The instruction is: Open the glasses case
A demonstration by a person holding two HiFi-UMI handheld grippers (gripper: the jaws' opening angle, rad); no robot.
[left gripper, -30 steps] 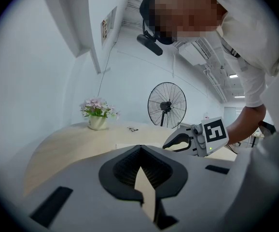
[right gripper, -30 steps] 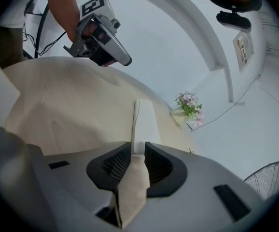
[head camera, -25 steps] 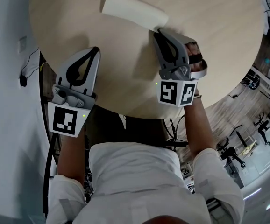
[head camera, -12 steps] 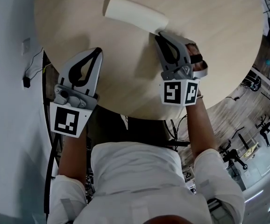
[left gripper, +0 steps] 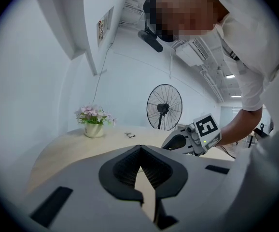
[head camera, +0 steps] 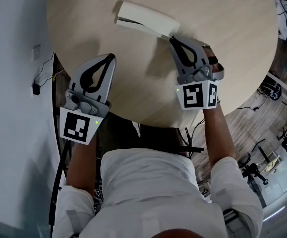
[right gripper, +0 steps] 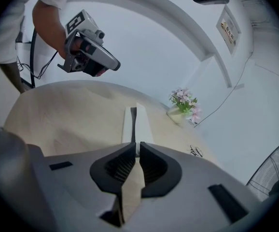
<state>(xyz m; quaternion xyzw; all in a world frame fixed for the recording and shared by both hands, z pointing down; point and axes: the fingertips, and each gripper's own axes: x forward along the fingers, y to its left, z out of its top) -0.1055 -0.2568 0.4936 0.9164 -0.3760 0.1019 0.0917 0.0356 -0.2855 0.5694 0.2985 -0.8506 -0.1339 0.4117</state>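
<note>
While our left gripper hangs over the near edge of the round table with its jaws together on nothing, our right gripper pinches the nearer end of the white glasses case, which lies slightly ajar further in.

1. Even, diffuse indoor light; tabletop bright, no glare.
2. Shadows soft only: one beside left hand-held gripper, a faint one by glasses case.
3. Ceiling strip lights glow at right in left gripper view.
4. Both gripper views: fisheye bend, black vignette at corners.
5. Near jaw bodies look soft; far bg sharper.
</note>
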